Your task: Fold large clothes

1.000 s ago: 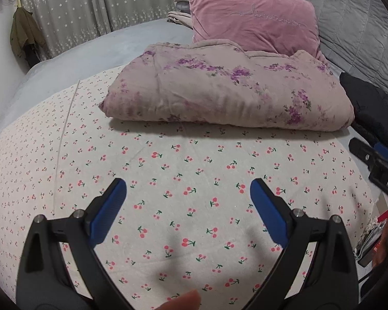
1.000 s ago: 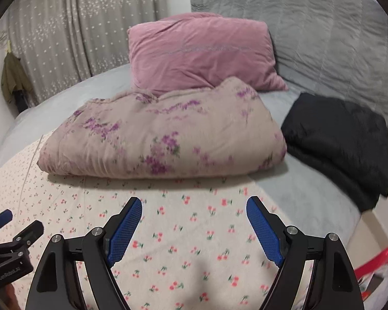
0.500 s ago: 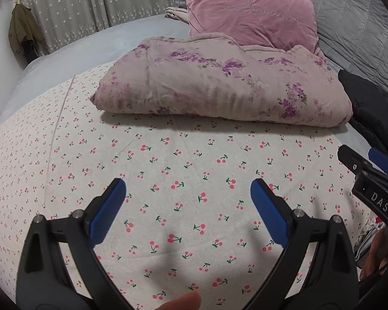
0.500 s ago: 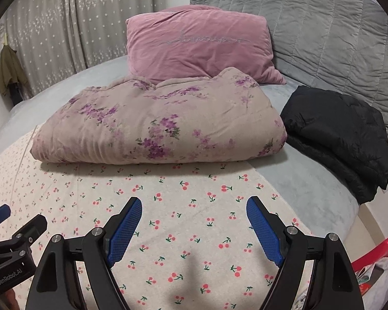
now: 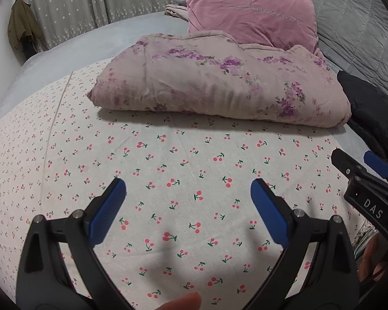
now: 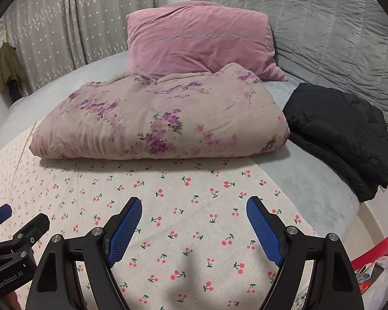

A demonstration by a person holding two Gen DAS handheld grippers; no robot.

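Change: the folded quilt (image 5: 219, 87) sits a little lower and nearer in both views than a second ago; both grippers keep the same wide spread, and nothing on the bed has shifted.
Cherry sheet: a pale cherry-print cloth (image 5: 188, 170) lies spread flat over the near part of the bed (image 6: 310, 193), almost free of wrinkles, with a long seam running down its left side; its right edge ends on the grey bed cover.
Quilt: a mauve flowered quilt, thick and folded, lies across the far edge of the cherry sheet.
Left gripper (image 5: 188, 201): jaws wide apart, nothing between the blue pads, hovering over the near middle of the sheet.
Right gripper (image 6: 194, 222): jaws equally wide and holding nothing, over the sheet's right part.
Left view only: a fingertip (image 5: 183, 303) at the bottom edge, and a second pillow behind the pink pillow (image 5: 251, 18).
Right view only: the whole black jacket (image 6: 341, 139) folded right of the quilt, the grey padded headboard (image 6: 323, 31), and something red (image 6: 380, 248) at the far right, off the bed.
Both views: a dotted curtain (image 6: 64, 25) at the far left.
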